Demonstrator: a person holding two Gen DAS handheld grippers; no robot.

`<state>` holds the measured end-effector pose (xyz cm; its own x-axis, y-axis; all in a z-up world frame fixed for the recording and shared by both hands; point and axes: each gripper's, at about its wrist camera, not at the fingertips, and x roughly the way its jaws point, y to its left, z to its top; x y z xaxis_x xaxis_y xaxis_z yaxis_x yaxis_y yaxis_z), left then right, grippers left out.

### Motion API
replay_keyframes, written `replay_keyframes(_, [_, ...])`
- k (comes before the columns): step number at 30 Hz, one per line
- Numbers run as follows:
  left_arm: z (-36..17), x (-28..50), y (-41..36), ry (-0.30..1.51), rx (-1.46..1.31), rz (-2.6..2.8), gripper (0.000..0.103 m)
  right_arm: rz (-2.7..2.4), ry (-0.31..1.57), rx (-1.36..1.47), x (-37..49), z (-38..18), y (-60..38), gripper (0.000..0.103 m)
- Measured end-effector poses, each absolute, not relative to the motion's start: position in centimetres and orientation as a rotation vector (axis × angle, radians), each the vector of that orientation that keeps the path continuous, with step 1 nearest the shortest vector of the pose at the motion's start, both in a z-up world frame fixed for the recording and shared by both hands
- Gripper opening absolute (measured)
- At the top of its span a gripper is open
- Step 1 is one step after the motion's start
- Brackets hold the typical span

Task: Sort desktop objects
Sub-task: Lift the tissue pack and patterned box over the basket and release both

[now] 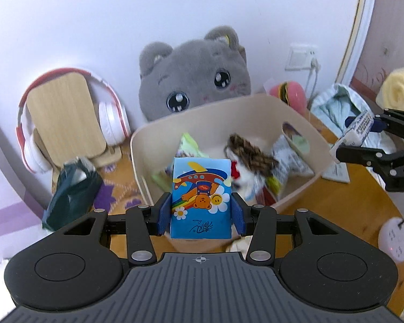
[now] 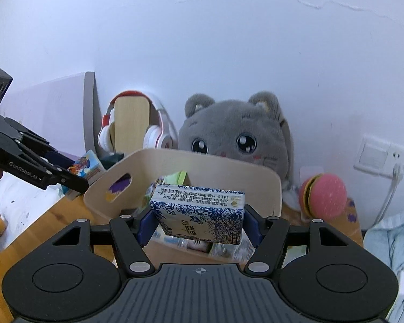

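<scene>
**Both tongs loaded, hanging at the bin**

Left gripper (image 1: 201, 214): clamped on the cartoon tissue pack (image 1: 201, 199), blue pads flat on its two long sides, pack upright. I hold it by the narrow width so it won't twist out. It sits over the near rim of the beige bin (image 1: 304, 188), so a release here looks like it'd land inside or clip the rim; I'd push forward a bit first.

Right gripper (image 2: 198, 222): clenched on the blue-and-white floral tissue pack (image 2: 199, 212), slightly tilted, gripped across the short ends. It's above the near wall of the same bin, roughly centred. From the left camera, this pack looks to be outside the bin's right wall, so I can't say it's truly over the opening.

Bin contents: snack packets (image 1: 288, 158), a green wrapper (image 1: 188, 145), a brown-patterned soft thing (image 1: 249, 152). Already fairly full, so both packs would land on top of the pile, not the floor.

Judgement: mid-transport, drop step next. Risk is the two grippers crowding each other over one opening; I'd release one at a time.

Behind the bin: grey cat plush (image 1: 194, 80) against the wall, headphones (image 1: 110, 118) hung over a wooden stand (image 1: 64, 118), burger toy (image 2: 323, 197) on the right, wall socket (image 2: 377, 156) beyond. Dark bag (image 1: 72, 188) left of the bin, not yet sorted.
</scene>
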<state>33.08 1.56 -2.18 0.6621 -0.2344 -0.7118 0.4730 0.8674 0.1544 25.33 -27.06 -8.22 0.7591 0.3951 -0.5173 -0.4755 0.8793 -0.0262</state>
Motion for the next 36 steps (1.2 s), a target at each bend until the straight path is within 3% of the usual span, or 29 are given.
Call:
replay_keyframes(9, [-2.9, 36.5, -0.5, 0.724, 0.347, -0.356, 0.047, 0.472, 0.522, -0.188, 29.5, -7.8, -25.9, 0.064])
replay_keyframes(32, [-9.7, 40.7, -2.3, 0.849, 0.425, -0.280, 0.048, 0.449, 0.748, -0.262, 35.3, -16.0, -21.8, 0.064])
replay_keyframes(36, [-9.7, 40.0, -2.5, 0.839, 0.454, -0.302, 0.059, 0.447, 0.754, -0.260, 35.1, -16.3, -21.8, 0.073])
